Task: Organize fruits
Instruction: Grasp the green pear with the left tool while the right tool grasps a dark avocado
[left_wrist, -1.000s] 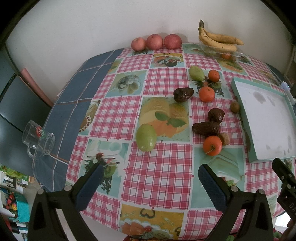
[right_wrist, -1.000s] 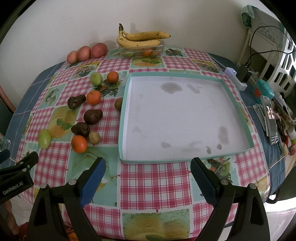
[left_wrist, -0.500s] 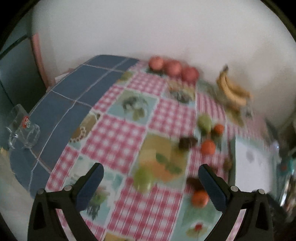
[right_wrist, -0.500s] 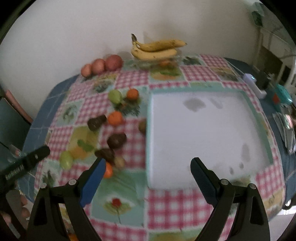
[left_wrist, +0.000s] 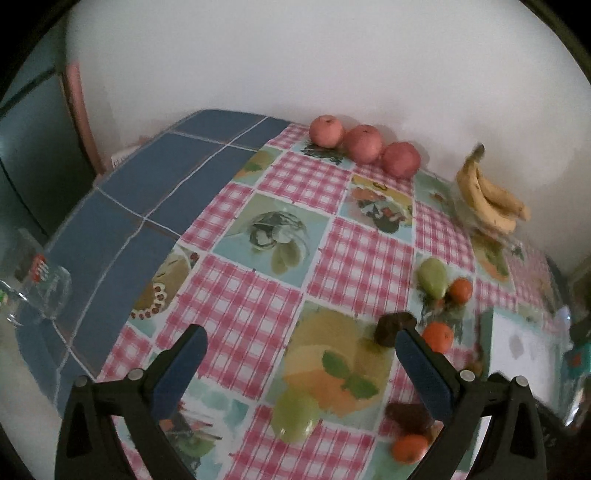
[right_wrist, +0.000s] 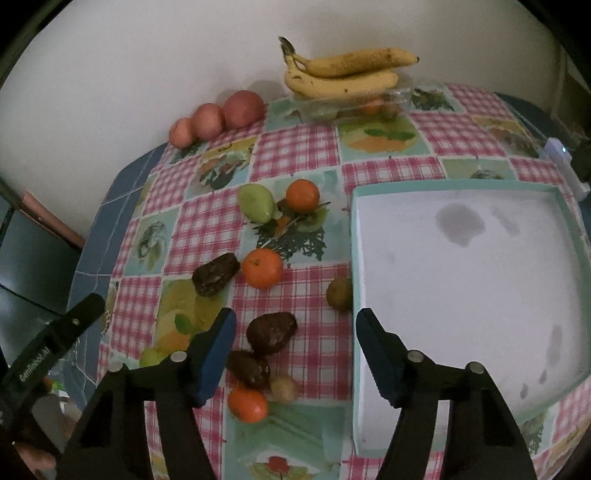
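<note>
The right gripper (right_wrist: 295, 350) is closing over loose fruit – a dark avocado (right_wrist: 271, 332) lies between its fingers, unpinched – left of the tray (right_wrist: 356, 258). The left gripper (left_wrist: 301, 373) gapes empty.

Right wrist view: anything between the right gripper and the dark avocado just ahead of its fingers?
Nothing visible. The dark avocado lies on the tablecloth just beyond the right gripper, whose jaws are closing with nothing between them yet. A second avocado touches it on the near side, beside the left finger, and could get nudged.
</note>
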